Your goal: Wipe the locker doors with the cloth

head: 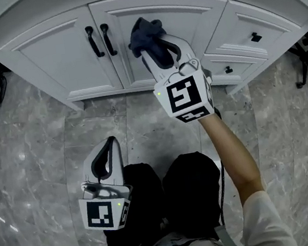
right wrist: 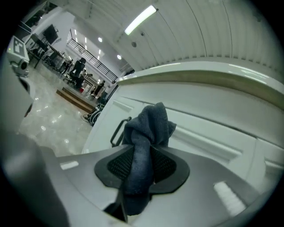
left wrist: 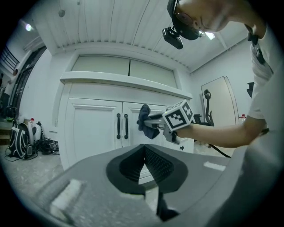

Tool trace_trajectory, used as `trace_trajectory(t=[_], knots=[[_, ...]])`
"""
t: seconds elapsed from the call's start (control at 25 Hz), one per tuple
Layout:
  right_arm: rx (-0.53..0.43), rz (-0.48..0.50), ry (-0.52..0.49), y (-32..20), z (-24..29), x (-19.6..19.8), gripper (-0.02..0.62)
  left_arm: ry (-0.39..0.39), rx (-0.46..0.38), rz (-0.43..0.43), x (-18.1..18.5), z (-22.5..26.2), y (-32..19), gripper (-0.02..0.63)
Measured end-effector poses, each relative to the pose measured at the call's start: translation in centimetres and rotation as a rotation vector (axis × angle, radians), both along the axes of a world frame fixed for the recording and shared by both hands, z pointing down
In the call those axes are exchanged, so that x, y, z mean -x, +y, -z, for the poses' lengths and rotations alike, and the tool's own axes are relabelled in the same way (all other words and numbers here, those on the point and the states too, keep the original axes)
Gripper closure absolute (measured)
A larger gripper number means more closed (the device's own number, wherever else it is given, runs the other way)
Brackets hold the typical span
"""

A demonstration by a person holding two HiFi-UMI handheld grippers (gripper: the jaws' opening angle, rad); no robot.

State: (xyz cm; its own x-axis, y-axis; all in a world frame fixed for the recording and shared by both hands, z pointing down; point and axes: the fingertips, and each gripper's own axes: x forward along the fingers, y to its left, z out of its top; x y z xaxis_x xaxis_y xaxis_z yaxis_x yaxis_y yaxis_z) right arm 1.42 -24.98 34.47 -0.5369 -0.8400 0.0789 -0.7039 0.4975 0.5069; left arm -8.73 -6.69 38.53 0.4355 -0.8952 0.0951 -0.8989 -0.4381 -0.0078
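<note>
At twelve o'clock in the head view, the right gripper point(head: 153, 44) holds the dark blue cloth point(head: 142, 34) up to the right locker door point(head: 189, 14), just to the three o'clock side of the two black handles point(head: 100, 40). Its fingers point(right wrist: 165, 167) pinch the cloth, which bunches above them and hangs below. Down at seven o'clock, the left gripper point(head: 110, 146) hangs over the marble floor point(head: 34, 166), its fingers point(left wrist: 156, 163) pressed together on nothing.

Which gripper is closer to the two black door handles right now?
Right. The right gripper, jaws shut on the cloth, is at the door just right of the handles; the left gripper hangs back over the floor, well short of them.
</note>
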Motion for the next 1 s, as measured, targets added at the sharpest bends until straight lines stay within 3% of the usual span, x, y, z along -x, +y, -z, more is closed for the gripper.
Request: trace_trajectory(t=[0.16, 0.32, 0.64, 1.0], knots=[[0.004, 0.015, -0.002, -2.5, 2.2, 5.4, 0.488, 0.008, -0.001, 0.033, 2.9, 0.0, 0.6, 0.604], [0.019, -0.016, 0.015, -3.9, 2.5, 6.1, 0.488, 0.014, -0.004, 0.057, 4.9, -0.1, 0.9, 0.604], [-0.032, -0.101, 0.109, -3.8, 2.7, 1.4, 0.489, 0.036, -0.006, 0.072, 5.6, -0.3, 0.9, 0.604], [-0.048, -0.236, 0.154, -3.5, 2.9, -7.6, 0.489, 0.020, -0.012, 0.064, 4.3, -0.1, 1.1, 0.604]])
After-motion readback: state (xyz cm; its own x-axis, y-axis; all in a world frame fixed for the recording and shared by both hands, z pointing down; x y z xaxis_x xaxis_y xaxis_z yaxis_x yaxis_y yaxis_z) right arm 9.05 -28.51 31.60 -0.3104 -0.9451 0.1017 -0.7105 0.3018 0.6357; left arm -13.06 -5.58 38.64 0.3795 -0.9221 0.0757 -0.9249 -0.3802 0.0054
